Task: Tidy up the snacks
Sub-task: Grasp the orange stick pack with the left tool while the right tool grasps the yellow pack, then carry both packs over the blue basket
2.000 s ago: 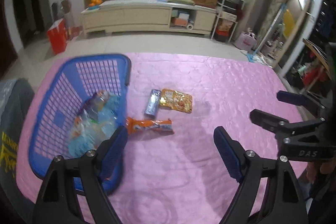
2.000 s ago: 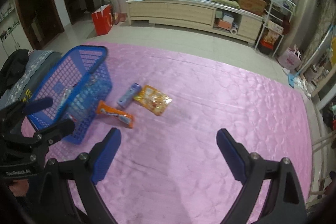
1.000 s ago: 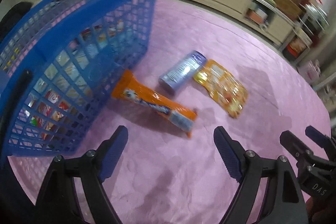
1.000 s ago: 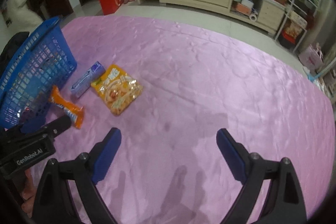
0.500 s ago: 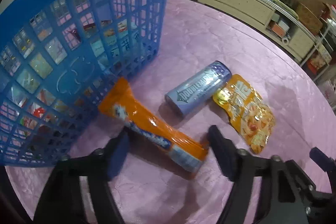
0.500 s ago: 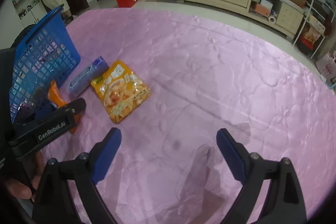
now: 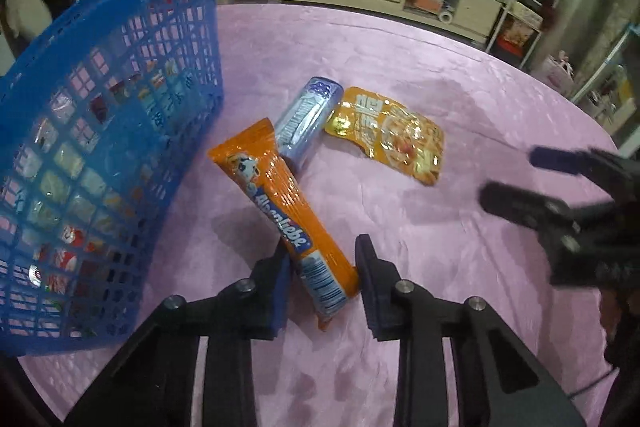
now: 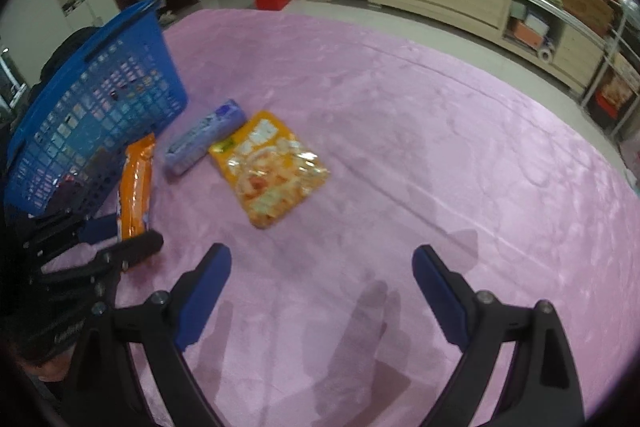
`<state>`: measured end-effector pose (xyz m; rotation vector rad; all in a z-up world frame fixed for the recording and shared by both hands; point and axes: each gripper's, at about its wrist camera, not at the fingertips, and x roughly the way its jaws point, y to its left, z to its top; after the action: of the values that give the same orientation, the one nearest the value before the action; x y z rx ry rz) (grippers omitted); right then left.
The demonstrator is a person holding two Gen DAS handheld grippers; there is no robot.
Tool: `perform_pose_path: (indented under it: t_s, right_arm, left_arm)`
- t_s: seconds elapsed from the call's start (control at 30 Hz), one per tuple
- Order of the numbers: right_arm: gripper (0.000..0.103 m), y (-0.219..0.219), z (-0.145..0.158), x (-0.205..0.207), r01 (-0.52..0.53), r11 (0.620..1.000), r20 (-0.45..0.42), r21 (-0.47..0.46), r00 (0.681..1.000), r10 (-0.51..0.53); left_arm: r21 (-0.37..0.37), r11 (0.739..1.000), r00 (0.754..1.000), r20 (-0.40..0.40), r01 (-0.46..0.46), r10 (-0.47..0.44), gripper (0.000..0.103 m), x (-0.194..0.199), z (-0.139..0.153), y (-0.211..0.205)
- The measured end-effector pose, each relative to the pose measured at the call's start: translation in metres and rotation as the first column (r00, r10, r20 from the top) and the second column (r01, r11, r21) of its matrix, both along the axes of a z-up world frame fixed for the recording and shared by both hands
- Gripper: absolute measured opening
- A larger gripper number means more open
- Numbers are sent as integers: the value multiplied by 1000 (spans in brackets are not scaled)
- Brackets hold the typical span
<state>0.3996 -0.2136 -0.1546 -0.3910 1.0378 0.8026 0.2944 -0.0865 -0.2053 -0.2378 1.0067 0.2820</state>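
Your left gripper (image 7: 322,277) – jaws clamped on the orange snack tube (image 7: 286,205), beside the blue basket (image 7: 100,99) | your right gripper (image 8: 322,291) – jaws wide, holding nothing, over the pink cloth (image 8: 440,155) | purple tube (image 8: 206,137) and yellow pouch (image 8: 270,167) lie touching.

Glossy crinkled orange foil snack tube (image 7: 286,203), shiny yellow foil pouch (image 7: 394,139), blue perforated plastic basket (image 7: 92,131), quilted satin-sheen pink cloth (image 8: 420,131), matt black plastic left gripper (image 7: 322,281).

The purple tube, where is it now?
In the left wrist view the purple tube lies on the pink cloth, between the orange pack and the yellow pouch, right of the basket.
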Motion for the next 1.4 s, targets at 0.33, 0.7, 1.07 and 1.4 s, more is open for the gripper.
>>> perform_pose_path:
  t_s: [0.33, 0.7, 1.07, 1.4]
  right_arm:
    - [94, 53, -16, 5, -135, 990, 4, -40, 991, 135]
    - [84, 94, -32, 16, -290, 948, 42, -133, 954, 297]
    - [19, 80, -20, -5, -287, 948, 1, -138, 957, 290]
    - [18, 31, 25, -62, -117, 983, 28, -140, 992, 122]
  left_arm:
    - [-8, 1000, 1000, -16, 13, -13, 28, -23, 0, 21]
    - [-57, 998, 999, -9, 36, -37, 28, -15, 0, 25]
    - [-47, 997, 998, 8, 58, -58, 28, -18, 5, 20]
    - [-45, 983, 983, 53, 179, -176, 28, -54, 40, 10]
